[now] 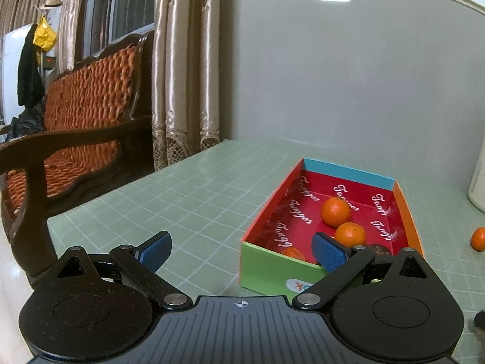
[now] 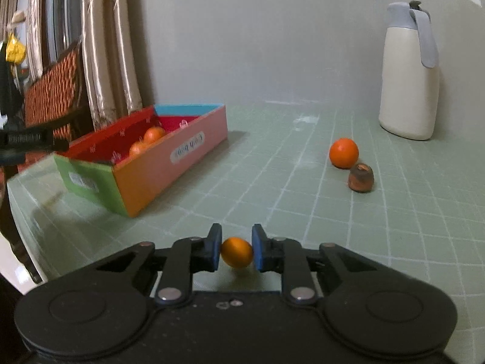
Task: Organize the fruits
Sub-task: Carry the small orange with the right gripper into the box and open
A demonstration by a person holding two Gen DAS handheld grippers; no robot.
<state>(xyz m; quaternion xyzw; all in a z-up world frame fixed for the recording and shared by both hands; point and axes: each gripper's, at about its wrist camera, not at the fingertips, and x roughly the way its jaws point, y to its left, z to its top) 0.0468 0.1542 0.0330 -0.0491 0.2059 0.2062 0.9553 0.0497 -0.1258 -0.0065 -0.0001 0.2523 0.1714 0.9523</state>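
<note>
A colourful cardboard box with a red inside stands on the green table; it also shows in the right wrist view. It holds several oranges and a dark fruit. My left gripper is open and empty, at the box's near left corner. My right gripper is shut on a small orange, held above the table, right of the box. Another orange and a brown fruit lie on the table further right.
A white thermos jug stands at the back right by the wall. A wooden bench with an orange cushion stands left of the table, with curtains behind it. The table's left edge is near the box.
</note>
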